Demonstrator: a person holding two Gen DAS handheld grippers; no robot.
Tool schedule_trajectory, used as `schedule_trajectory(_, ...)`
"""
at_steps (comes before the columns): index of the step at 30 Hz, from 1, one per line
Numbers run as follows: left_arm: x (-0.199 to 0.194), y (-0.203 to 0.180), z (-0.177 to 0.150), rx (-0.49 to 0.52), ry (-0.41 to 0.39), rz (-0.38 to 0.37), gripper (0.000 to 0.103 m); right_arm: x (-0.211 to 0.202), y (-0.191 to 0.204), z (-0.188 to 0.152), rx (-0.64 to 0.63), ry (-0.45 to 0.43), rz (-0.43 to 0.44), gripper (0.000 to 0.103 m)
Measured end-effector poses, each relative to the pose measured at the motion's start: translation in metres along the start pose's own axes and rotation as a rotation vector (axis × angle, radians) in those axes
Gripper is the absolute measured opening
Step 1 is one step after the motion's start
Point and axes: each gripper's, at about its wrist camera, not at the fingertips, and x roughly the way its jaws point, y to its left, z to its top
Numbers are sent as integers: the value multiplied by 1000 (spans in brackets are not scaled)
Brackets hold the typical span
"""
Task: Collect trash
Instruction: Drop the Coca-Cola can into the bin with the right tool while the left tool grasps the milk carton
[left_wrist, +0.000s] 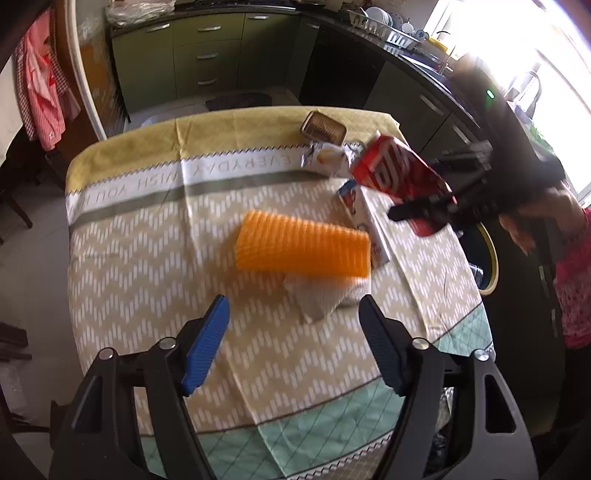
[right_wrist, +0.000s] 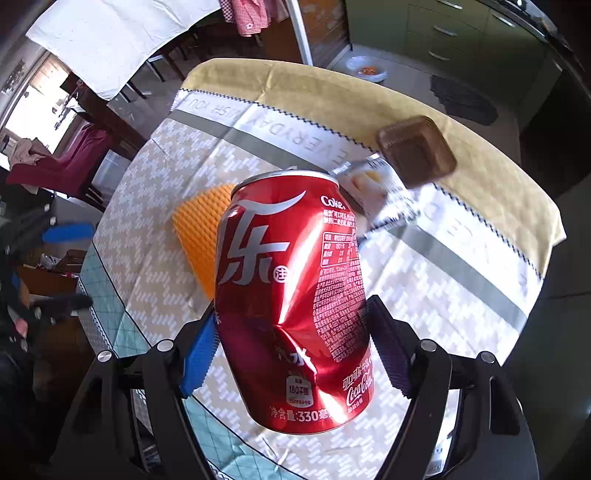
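Note:
A dented red cola can (right_wrist: 291, 295) hangs above the table with my right gripper (right_wrist: 291, 347) shut on its sides, blue pads pressing left and right. In the left wrist view the same can (left_wrist: 391, 170) is at the right, over the table's edge. My left gripper (left_wrist: 293, 306) stands open above the tablecloth with nothing between its fingers. Just beyond it lie an orange foam net sleeve (left_wrist: 303, 245) and a crumpled white tissue (left_wrist: 321, 299). A flat carton (left_wrist: 364, 221), a shiny wrapper (left_wrist: 328, 157) and a brown plastic tray (left_wrist: 323, 127) lie farther back.
The table wears a patterned cloth (left_wrist: 147, 258) with a yellow far border. A dark round bin with a pale rim (left_wrist: 489, 258) stands beside the table's right edge. Green kitchen cabinets (left_wrist: 207, 55) are beyond. A person's hand (left_wrist: 535, 218) holds the right gripper.

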Motion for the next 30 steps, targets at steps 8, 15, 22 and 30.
schedule_trajectory(8,93,-59,74,-10,198,-21,72,-37,-52,-82,139,-37,-49,75)
schedule_trajectory(15,158,-76,94,-125,321,58,64,-62,-95,-153,254,-72,-74,75)
schedule_trajectory(22,182,-75,93,-198,359,18,37,-60,-153,-222,408,-80,-111,76)
schedule_trajectory(30,187,-91,103,-154,326,13,23,-55,-208,-270,545,-83,-161,76)
